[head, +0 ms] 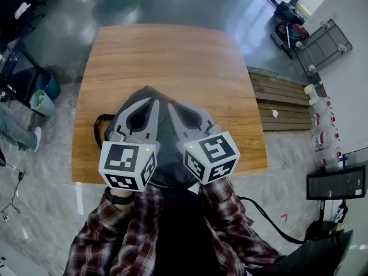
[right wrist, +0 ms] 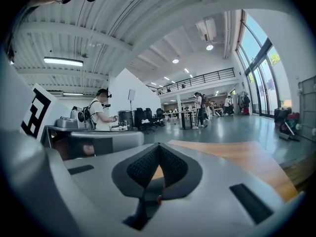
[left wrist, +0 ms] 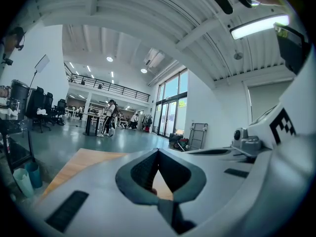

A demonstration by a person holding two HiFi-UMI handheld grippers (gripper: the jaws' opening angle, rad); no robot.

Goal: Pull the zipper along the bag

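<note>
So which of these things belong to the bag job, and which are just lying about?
Job: dark fabric bag, left hand-held gripper, right hand-held gripper, brown wooden table.
Lying about: pale green plastic bin, grey wheeled metal cart, wooden slatted pallet.

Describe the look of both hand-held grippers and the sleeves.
The left hand-held gripper and right hand-held gripper are light grey with dark textured pads. Each carries a white cube with black square markers. The sleeves are red-and-dark plaid; a black wristband shows on the left.

The pale grey plastic left gripper (head: 150,102) and right gripper (head: 171,105) each bear a white cube (head: 127,164) with black square markers. Behind that cube are red plaid flannel sleeves (head: 103,240) and a black wristband (head: 121,199).
</note>
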